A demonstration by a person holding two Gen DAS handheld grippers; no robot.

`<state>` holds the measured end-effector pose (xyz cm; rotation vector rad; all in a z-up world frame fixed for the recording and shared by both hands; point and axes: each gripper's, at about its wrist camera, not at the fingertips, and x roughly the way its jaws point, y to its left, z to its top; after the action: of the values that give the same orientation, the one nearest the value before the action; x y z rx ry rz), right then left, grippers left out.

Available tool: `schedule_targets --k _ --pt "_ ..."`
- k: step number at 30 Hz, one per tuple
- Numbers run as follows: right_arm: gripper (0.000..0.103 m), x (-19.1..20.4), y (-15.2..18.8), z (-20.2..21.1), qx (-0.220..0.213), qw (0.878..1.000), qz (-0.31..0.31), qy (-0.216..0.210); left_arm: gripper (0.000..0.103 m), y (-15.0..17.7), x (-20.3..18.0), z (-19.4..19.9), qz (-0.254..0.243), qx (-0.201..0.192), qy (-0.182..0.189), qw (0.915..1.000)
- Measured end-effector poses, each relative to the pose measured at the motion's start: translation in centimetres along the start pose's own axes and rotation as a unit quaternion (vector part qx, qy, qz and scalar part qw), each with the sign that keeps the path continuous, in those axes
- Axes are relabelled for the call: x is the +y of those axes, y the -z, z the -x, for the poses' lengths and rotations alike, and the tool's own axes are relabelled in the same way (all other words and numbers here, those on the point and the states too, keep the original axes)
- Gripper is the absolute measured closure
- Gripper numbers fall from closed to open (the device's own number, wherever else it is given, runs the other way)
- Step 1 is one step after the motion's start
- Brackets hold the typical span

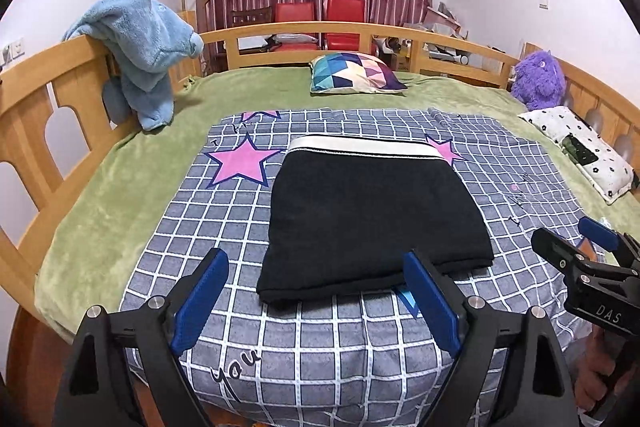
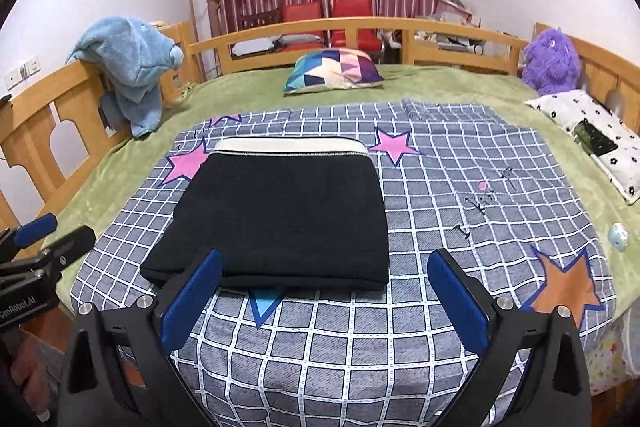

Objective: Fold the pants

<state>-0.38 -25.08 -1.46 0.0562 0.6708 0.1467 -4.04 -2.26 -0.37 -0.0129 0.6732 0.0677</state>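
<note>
folded pants (image 1: 372, 215) lie flat just beyond both open grippers.

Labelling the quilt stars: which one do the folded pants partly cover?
The light-blue star, poking out from under the near edge of the black pants. The pink stars and the orange star are other colours.

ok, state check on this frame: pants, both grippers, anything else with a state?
black pants: folded into a flat rectangle, white waistband at far edge, lying free on the checked sheet
left gripper: open, nothing between the pads
right gripper: open, holding nothing
blue plush garment: draped over the bed rail
patterned pillow: lying flat on the green blanket
</note>
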Motion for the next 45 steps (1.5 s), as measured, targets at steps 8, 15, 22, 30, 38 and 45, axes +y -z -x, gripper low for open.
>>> schedule_targets --k 8,15,22,30,38,45 --pt "0.002 0.6 0.3 1.4 -0.002 1.000 0.008 0.004 0.014 0.4 0.3 1.7 0.010 -0.010 0.007 0.9999" --pt "0.002 0.3 0.6 1.8 -0.003 1.000 -0.001 0.002 0.014 0.6 -0.2 2.0 -0.003 -0.016 0.002 0.9999" --pt "0.002 0.1 0.6 2.0 -0.006 1.000 -0.010 0.001 0.014 0.6 -0.4 2.4 -0.002 -0.021 0.010 0.9997" --pt "0.002 0.1 0.6 2.0 -0.007 1.000 -0.010 0.000 0.014 0.6 -0.4 2.5 -0.002 -0.021 0.012 0.9997" --pt "0.002 0.4 0.6 1.9 -0.005 1.000 -0.005 0.004 0.014 0.6 -0.1 2.4 0.003 -0.017 0.015 0.9997" --pt "0.002 0.2 0.6 1.7 -0.004 1.000 -0.004 0.006 0.014 0.5 -0.1 2.5 0.005 -0.018 0.016 0.9997"
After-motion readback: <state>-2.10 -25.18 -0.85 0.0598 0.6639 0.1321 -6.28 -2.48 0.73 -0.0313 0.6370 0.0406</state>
